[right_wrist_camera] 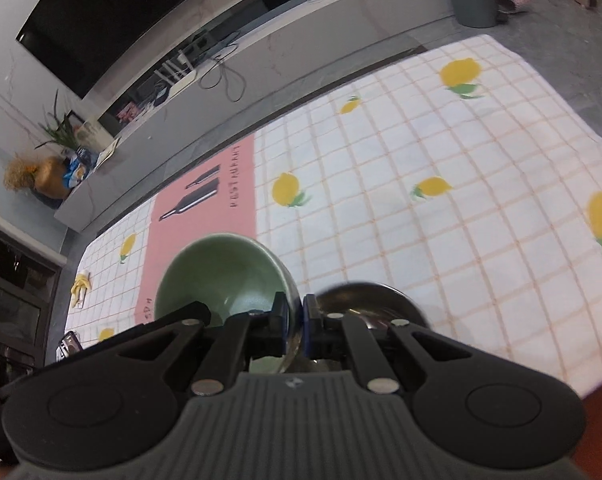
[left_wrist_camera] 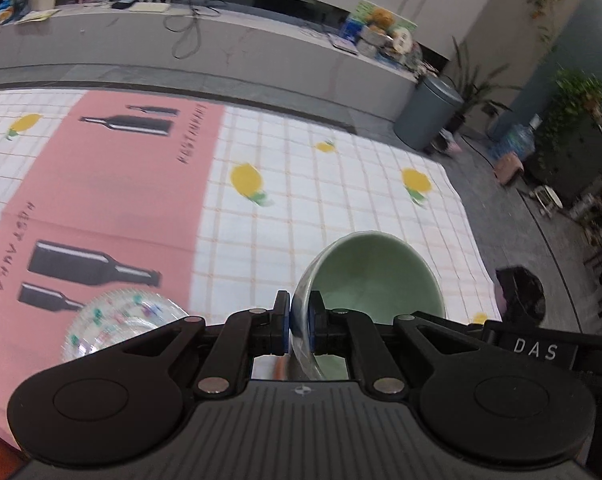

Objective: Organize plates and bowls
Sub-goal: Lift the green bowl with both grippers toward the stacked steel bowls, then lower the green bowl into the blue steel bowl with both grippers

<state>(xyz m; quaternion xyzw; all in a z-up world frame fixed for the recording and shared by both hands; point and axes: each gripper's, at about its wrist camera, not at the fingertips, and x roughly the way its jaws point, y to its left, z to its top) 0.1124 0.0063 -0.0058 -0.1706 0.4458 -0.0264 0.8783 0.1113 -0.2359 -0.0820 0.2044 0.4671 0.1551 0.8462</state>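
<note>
Right up close in the left wrist view, the left hand-held gripper (left_wrist_camera: 299,328) is clamped on the rim of a pale green bowl (left_wrist_camera: 375,280), one pad inside and one outside the wall. That bowl tips to the right of the fingers, above a checked cloth with lemons (left_wrist_camera: 341,208) and a pink panel printed with bottles. Just left of the fingers sits a clear bowl with coloured specks (left_wrist_camera: 117,320), partly hidden behind the linkage.

Over on the other side, the right hand-held gripper (right_wrist_camera: 296,322) is pinched on the rim of a darker green bowl (right_wrist_camera: 221,276), which sits to the left of the fingers. A shiny metal bowl (right_wrist_camera: 365,300) is just right of the fingers, touching or nearly so, a bit blurred. Same lemon cloth (right_wrist_camera: 441,240) underneath, and a banana peel (right_wrist_camera: 79,290) lies far off to the left near its edge.
</note>
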